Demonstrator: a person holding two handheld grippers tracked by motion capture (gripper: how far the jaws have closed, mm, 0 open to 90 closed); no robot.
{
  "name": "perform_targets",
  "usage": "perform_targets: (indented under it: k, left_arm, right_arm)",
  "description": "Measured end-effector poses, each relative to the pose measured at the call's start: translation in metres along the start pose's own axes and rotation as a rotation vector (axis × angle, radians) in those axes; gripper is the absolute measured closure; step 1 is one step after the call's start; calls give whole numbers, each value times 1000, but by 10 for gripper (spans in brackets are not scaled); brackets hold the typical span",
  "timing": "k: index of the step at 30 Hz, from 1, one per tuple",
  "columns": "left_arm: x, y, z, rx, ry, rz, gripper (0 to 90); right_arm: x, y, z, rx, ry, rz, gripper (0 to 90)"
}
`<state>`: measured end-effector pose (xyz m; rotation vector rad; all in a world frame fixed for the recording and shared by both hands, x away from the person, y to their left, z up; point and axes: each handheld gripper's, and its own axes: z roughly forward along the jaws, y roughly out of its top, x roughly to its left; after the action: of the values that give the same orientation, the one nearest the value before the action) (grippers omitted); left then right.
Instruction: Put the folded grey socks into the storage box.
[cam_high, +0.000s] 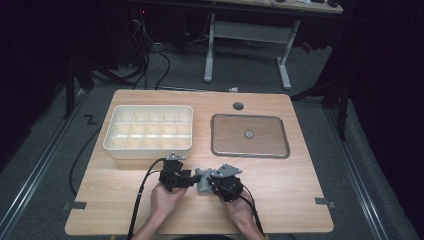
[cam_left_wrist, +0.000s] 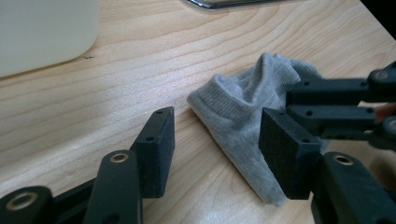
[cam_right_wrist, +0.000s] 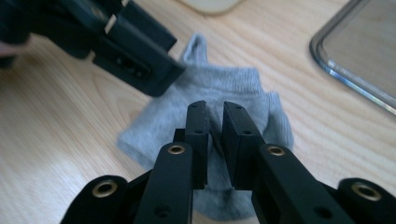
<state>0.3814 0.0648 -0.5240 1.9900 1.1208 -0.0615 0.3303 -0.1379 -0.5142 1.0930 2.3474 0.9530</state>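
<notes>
A small grey sock (cam_high: 203, 181) lies crumpled on the wooden table near its front edge, between the two hands. In the right gripper view my right gripper (cam_right_wrist: 215, 122) is shut on a fold of the sock (cam_right_wrist: 219, 86), which is pinched in the narrow gap between its pads. My left gripper (cam_left_wrist: 219, 140) stands open, its jaws wide apart over the sock's (cam_left_wrist: 233, 107) cuff end, with neither pad pressing on it. In the high view the left gripper (cam_high: 192, 177) and right gripper (cam_high: 212, 181) point at each other across the sock.
A white compartment box (cam_high: 148, 145) sits at the back left. To its right is a metal-rimmed tray (cam_high: 250, 152) with a small round piece (cam_high: 248, 134) in it. A round hole (cam_high: 238, 106) marks the far edge of the table (cam_high: 295, 200).
</notes>
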Motion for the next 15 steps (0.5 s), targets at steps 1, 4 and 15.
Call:
perform_targets:
  k: [1,4,15]
  left_arm:
    - [0,0,1,0,-3,-4,459]
    - [-1,1,4,7,-7,-8,465]
    - [-12,-3,12,5,-24,6,631]
  right_arm:
    - [-1,-4,1,7,-3,5,817]
    - [0,-6,1,5,-7,0,819]
    - [1,-12,2,-22,-16,-11,819]
